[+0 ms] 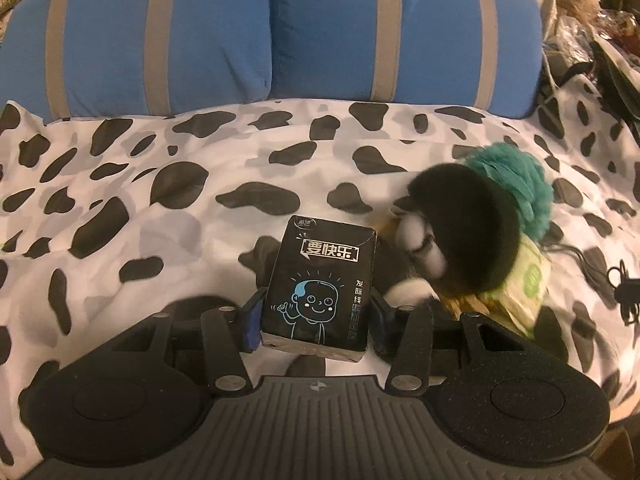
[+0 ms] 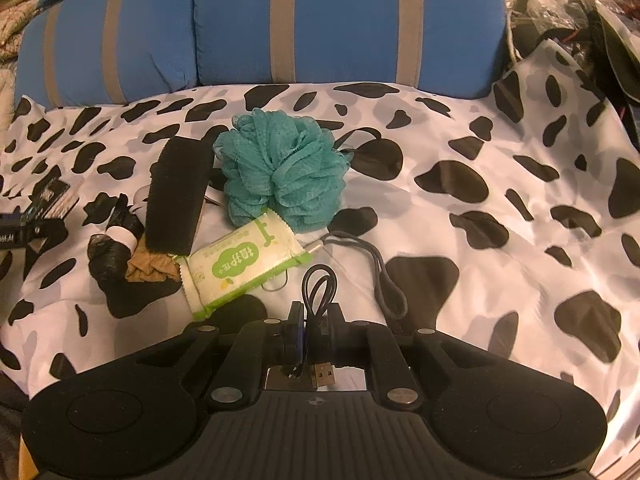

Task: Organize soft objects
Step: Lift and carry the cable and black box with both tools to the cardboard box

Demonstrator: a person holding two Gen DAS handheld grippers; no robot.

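Observation:
My left gripper [image 1: 316, 312] is shut on a black tissue pack [image 1: 320, 280] with a cartoon baby on it, held a little above the cow-print sheet [image 1: 160, 200]. To its right lies a pile: a teal bath puff [image 1: 516, 184], a black fuzzy pad [image 1: 468, 224] and a green-and-white wipes pack [image 1: 528, 284]. In the right wrist view the bath puff [image 2: 280, 172], fuzzy pad [image 2: 180, 196], wipes pack [image 2: 240, 268] and rolled black-and-white socks [image 2: 116, 240] lie ahead and left. My right gripper [image 2: 314, 312] is shut on a black USB cable [image 2: 318, 292].
Two blue pillows with grey stripes [image 1: 280, 32] line the far edge of the bed. A grey looped cord [image 2: 380, 276] lies beside the right gripper. Dark clutter and bags [image 1: 600, 40] crowd the far right. The cow-print sheet [image 2: 500, 220] stretches out to the right.

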